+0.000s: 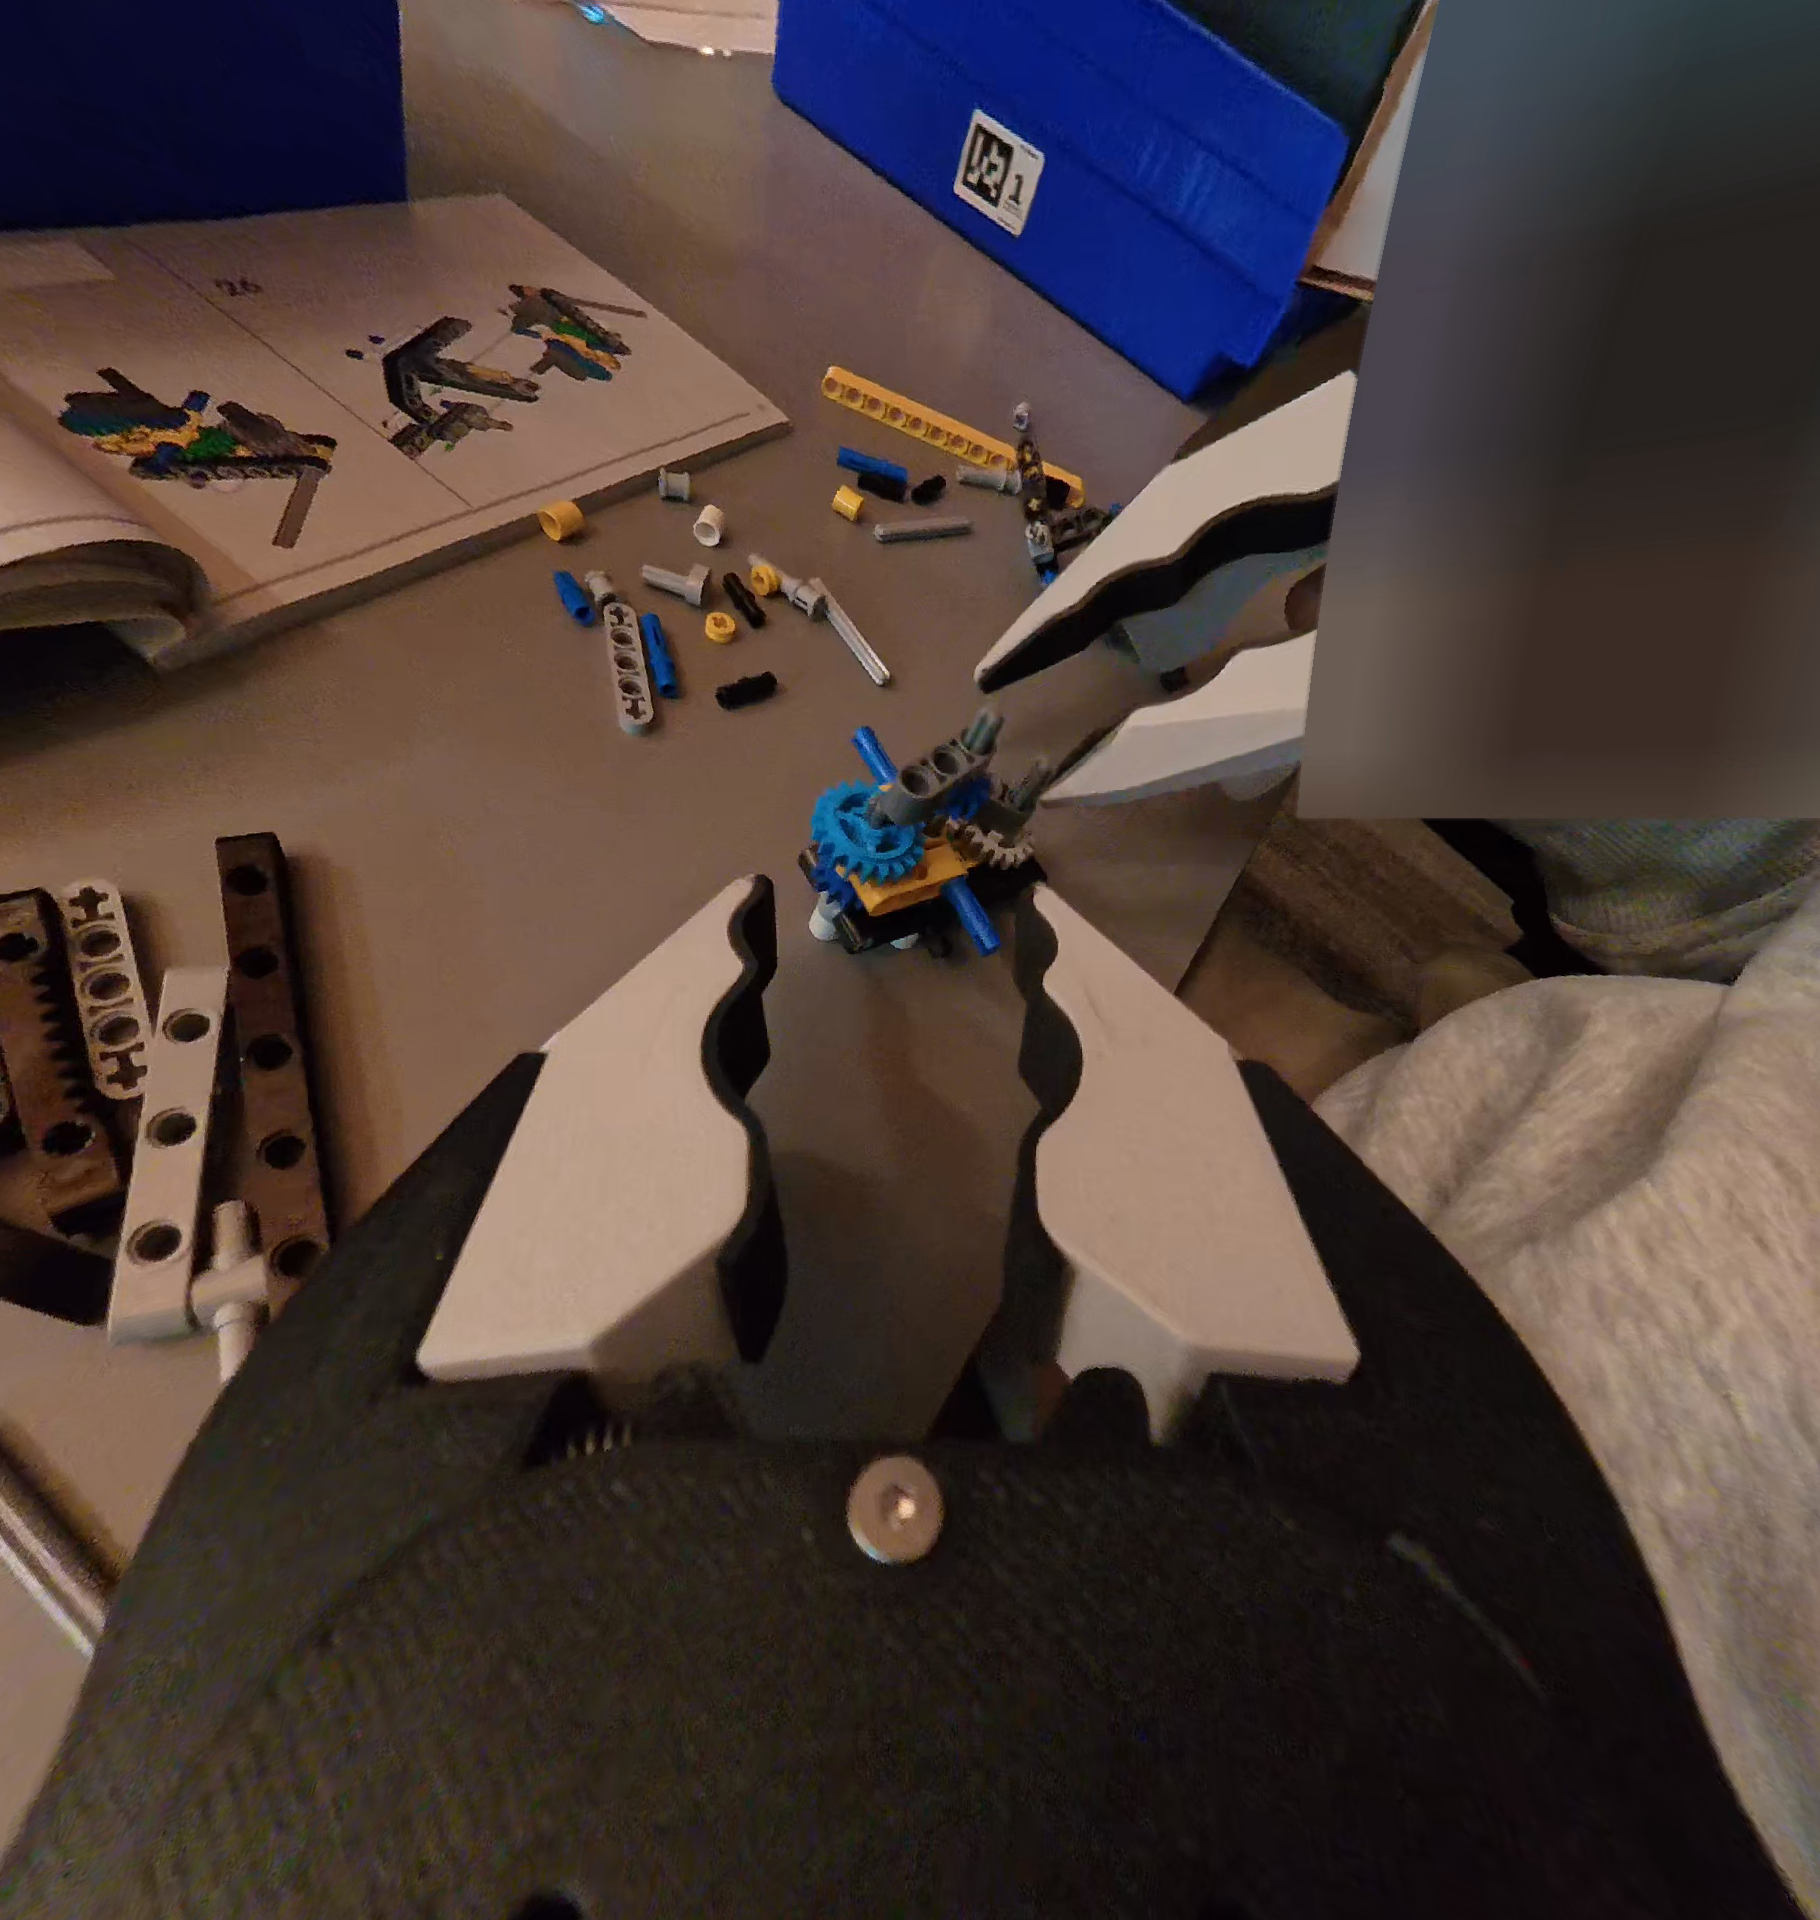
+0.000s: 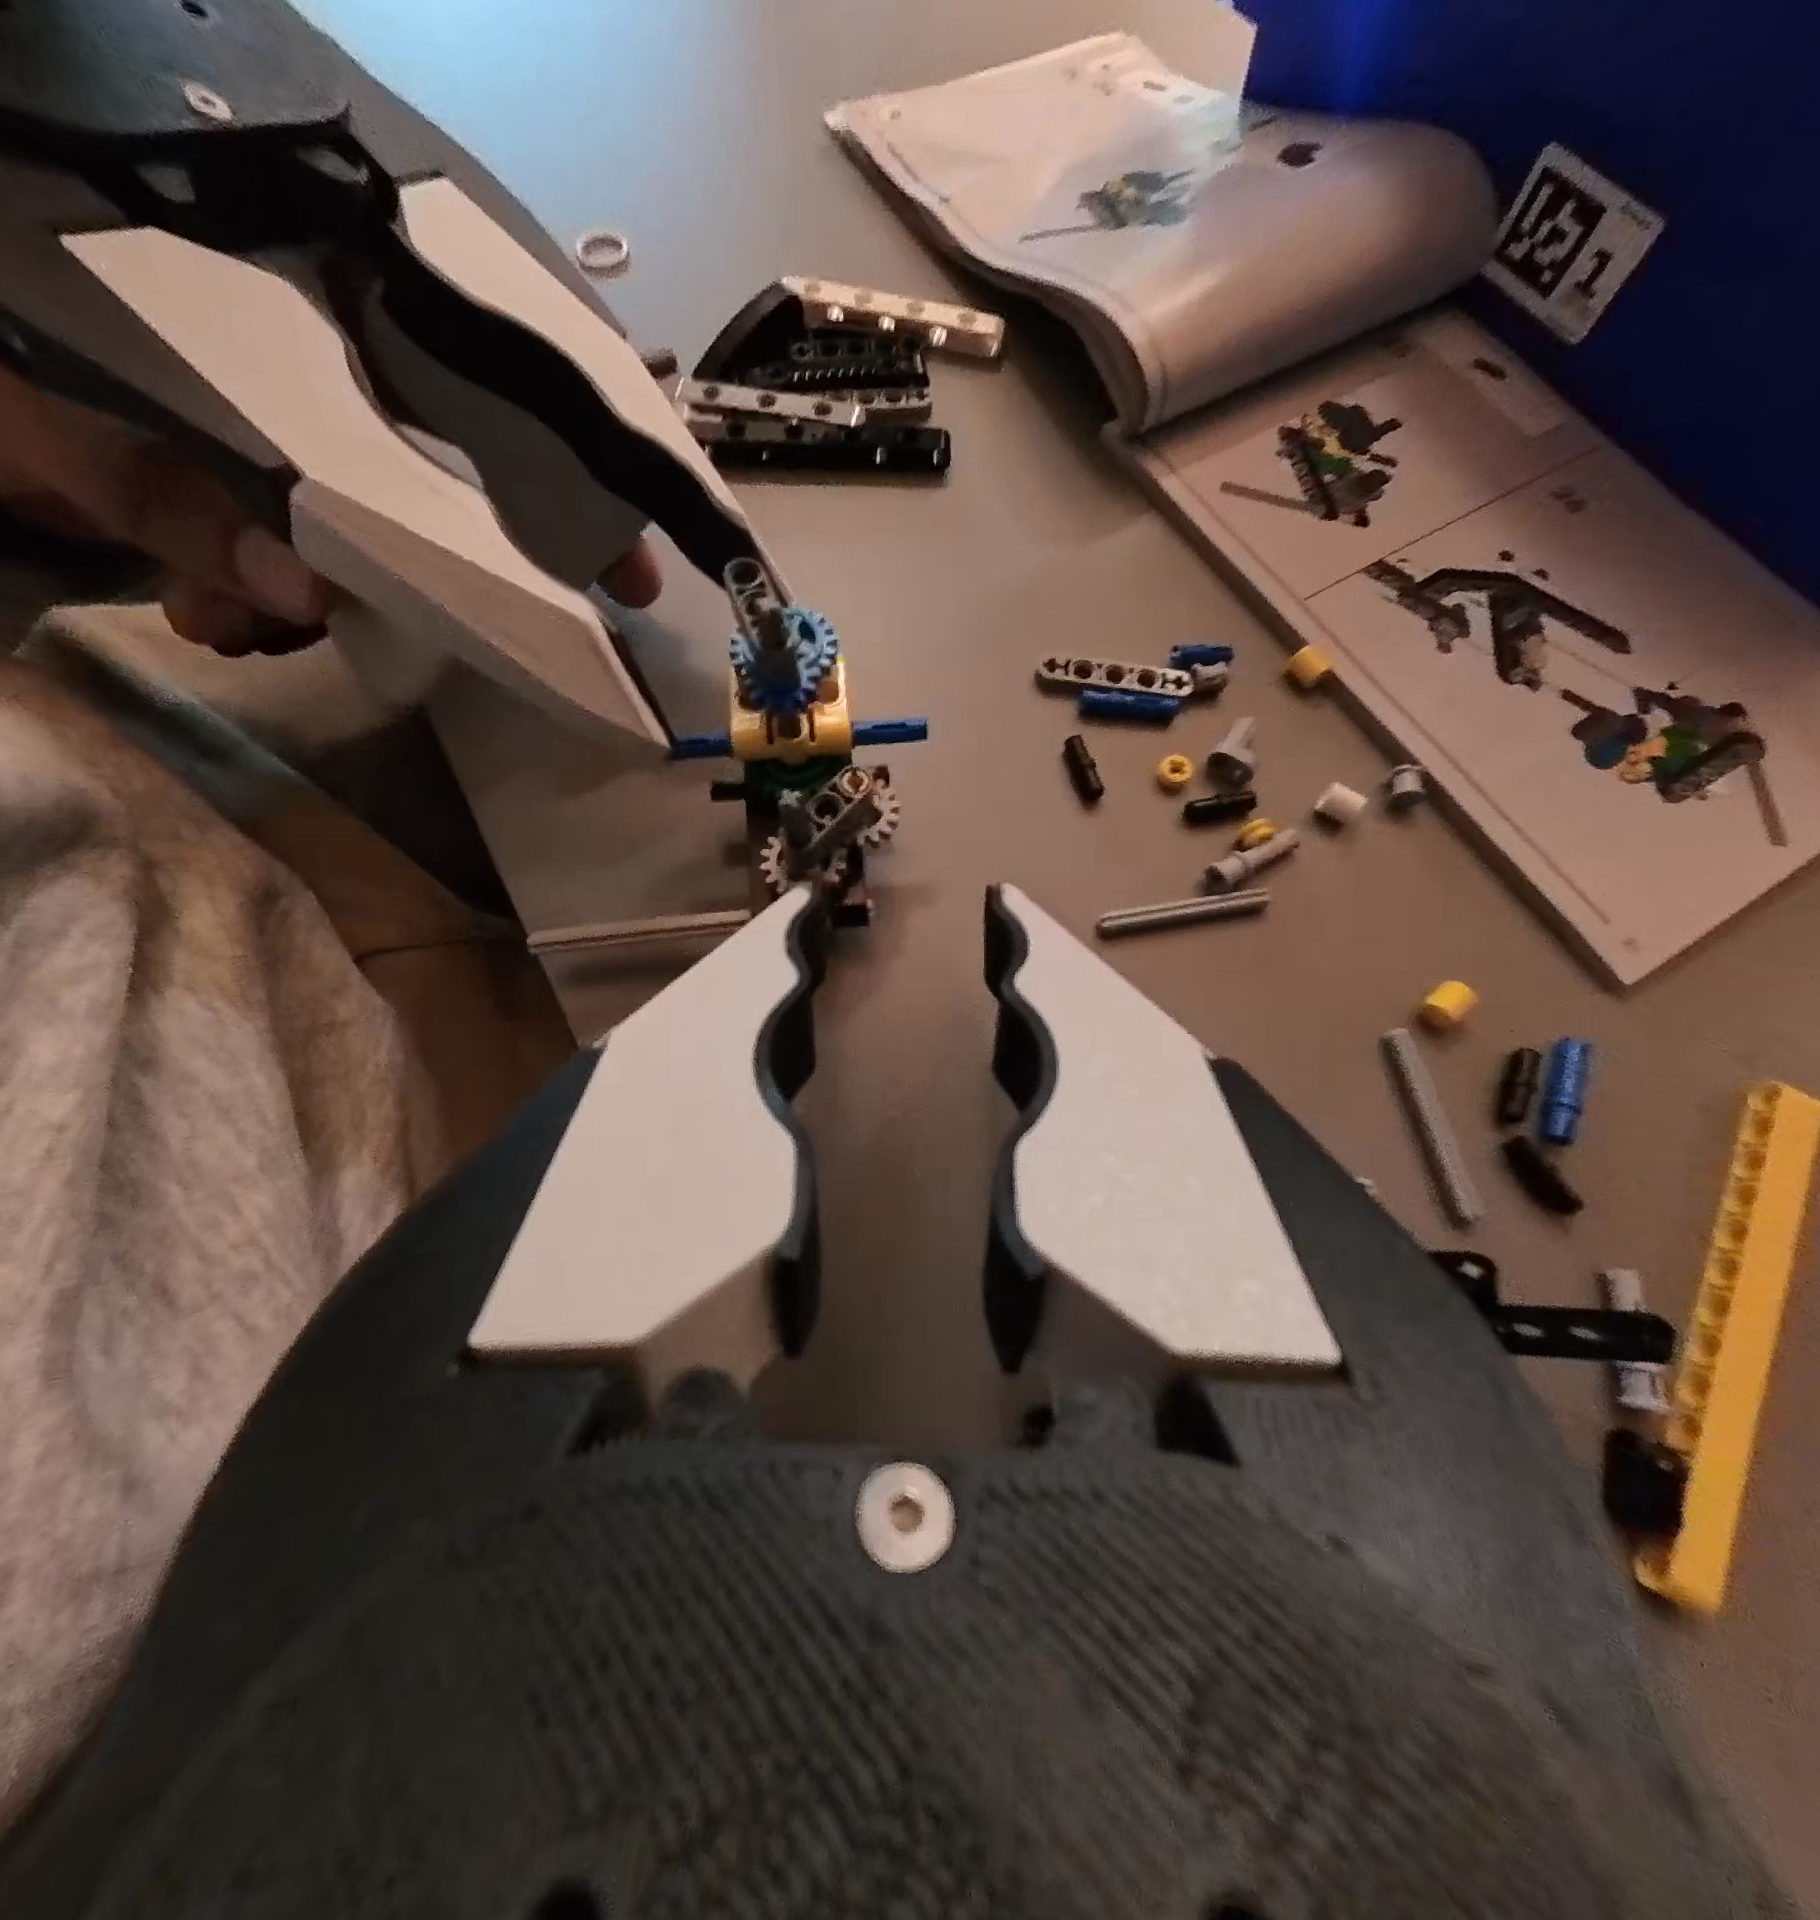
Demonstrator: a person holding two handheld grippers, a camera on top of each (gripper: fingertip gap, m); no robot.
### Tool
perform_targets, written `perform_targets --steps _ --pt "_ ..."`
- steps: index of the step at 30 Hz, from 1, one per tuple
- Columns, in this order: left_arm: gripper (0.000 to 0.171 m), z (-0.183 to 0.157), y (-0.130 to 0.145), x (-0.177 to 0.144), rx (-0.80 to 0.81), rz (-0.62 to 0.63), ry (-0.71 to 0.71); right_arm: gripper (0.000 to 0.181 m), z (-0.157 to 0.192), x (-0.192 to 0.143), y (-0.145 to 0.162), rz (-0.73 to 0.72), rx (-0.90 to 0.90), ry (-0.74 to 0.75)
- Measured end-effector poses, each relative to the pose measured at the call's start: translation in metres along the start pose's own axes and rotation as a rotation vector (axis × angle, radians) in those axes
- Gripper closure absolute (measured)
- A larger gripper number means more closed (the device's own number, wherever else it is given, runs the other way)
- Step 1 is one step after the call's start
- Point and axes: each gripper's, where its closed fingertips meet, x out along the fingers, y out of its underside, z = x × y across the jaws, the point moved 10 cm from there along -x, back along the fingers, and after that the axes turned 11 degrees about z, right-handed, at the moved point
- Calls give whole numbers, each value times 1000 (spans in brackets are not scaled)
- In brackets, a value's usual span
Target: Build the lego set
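While both tongs sit spread w/ nothing pinched, the left gripper and right gripper flank the small gear assembly near the table edge. Judging by that, build is early: gears, blue axles, yellow block joined; loose pins and axles, yellow beam, black/grey beams unused, instruction booklet open. Room: clear gap btw assembly and parts; blue box well apart.

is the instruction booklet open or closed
Open. The instruction booklet lies flat on the table, showing a page of build diagrams, with earlier pages curled back at its left.
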Motion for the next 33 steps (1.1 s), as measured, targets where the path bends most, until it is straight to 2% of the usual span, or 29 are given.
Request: perform_targets --steps 3,7,9,17,20,33 --pt "127 4 -1 -5 -49 -38 49 155 -5 -6 2 -58 18 -15" --pt "129 10 -3 -14 -98 -104 127 163 -8 -13 3 -181 56 -104" --pt "129 12 -3 -17 -108 -116 101 168 -9 -13 4 -209 64 -122" --pt "139 3 -4 -15 0 -105 109 181 2 -8 2 -224 2 -171" --pt "171 -1 -6 -18 26 -143 171 181 3 -8 1 -226 -4 -180" --pt "171 -2 -4 -13 23 -107 198 181 7 -4 1 -182 -18 -174"
